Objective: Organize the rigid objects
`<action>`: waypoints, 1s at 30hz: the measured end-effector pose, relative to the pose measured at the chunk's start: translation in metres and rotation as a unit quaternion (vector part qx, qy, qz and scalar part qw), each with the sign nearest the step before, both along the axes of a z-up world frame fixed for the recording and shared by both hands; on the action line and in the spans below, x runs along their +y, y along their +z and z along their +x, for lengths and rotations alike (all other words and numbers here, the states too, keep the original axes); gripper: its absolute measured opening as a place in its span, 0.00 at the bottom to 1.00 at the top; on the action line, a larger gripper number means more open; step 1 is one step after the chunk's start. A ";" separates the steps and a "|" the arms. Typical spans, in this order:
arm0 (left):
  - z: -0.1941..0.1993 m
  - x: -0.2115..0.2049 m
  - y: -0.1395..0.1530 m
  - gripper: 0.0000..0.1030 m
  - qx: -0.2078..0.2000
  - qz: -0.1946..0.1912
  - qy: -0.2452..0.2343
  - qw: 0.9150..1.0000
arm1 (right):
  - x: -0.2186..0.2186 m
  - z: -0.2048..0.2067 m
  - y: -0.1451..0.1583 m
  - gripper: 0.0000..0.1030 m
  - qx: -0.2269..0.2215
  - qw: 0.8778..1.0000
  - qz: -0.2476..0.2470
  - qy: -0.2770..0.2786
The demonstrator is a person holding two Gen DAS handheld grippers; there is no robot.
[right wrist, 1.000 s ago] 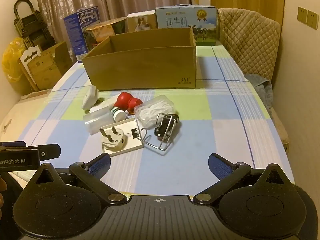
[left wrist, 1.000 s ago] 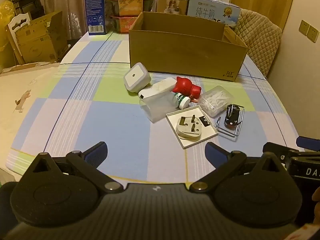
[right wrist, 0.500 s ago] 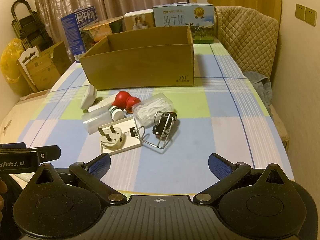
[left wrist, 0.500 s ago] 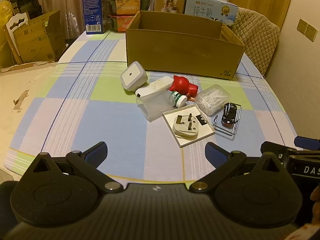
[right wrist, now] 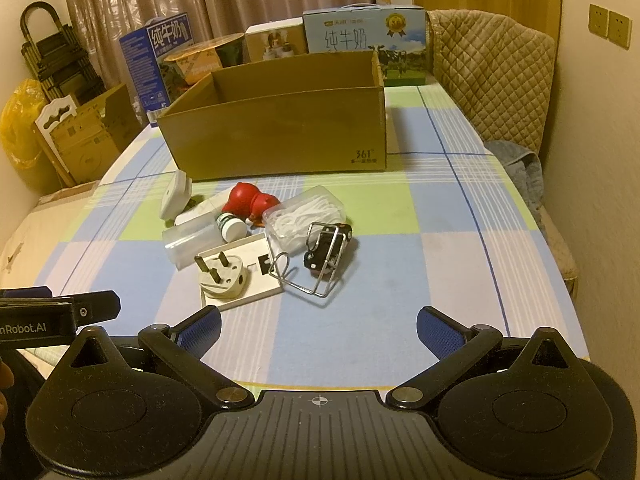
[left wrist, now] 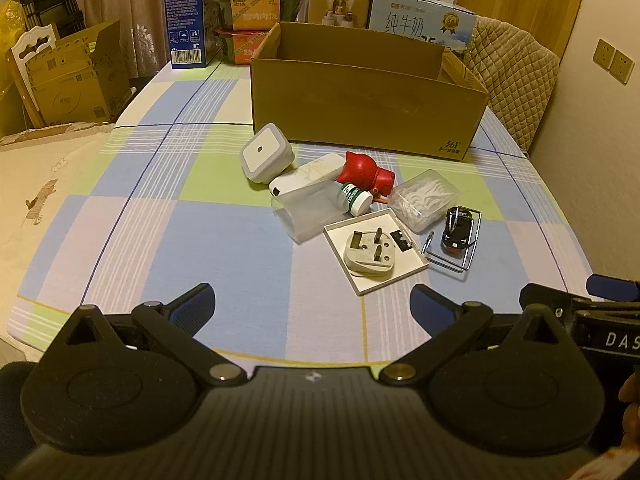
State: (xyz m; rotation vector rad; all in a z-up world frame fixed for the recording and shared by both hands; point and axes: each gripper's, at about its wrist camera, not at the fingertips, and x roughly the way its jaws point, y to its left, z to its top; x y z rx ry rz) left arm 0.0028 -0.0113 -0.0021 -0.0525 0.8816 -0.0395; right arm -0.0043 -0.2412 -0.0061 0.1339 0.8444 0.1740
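In front of the open cardboard box [left wrist: 368, 120], on the checked tablecloth [left wrist: 200, 240], lies a small heap of hard odds and ends, none of it boxed yet. Nearest the box wall sits a white square night-light [left wrist: 262, 157], tilted. Just beside it, further from the box, are a white oblong case [left wrist: 304, 178] and a red figurine [left wrist: 362, 172], with a little green-labelled bottle [left wrist: 354, 199] touching a clear plastic tub [left wrist: 308, 214]. Further out again lie a white tray [left wrist: 376, 250] carrying a three-pin plug [left wrist: 370, 252], a clear box of floss picks [left wrist: 424, 200], and a black toy car [right wrist: 326, 248] caught inside a bent wire stand [right wrist: 316, 276].

The left gripper [left wrist: 312, 304] and the right gripper [right wrist: 318, 328] both hover on the near side of the heap, well apart from it, fingers spread wide and holding nothing.

All of this looks light and stiff. The plug should be easy to take across its flat sides (the prongs stick up, so avoid them). The clear tub and floss box are probably slick and may flex or pop open if squeezed hard. The wire stand is thin and springy, likely to twist in the pads, and the car may drop out when it is lifted; taking the car by its body first seems safer. The figurine is rounded, best gripped at its narrow middle.
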 end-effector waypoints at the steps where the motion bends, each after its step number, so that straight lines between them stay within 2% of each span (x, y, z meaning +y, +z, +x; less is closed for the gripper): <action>1: -0.001 0.000 0.000 0.99 0.000 0.000 0.000 1.000 | 0.000 0.000 0.000 0.98 0.000 1.000 0.000 0.000; 30: -0.002 0.000 -0.001 0.99 0.002 -0.006 0.000 1.000 | -0.001 0.000 0.000 0.98 0.001 1.000 0.001 -0.001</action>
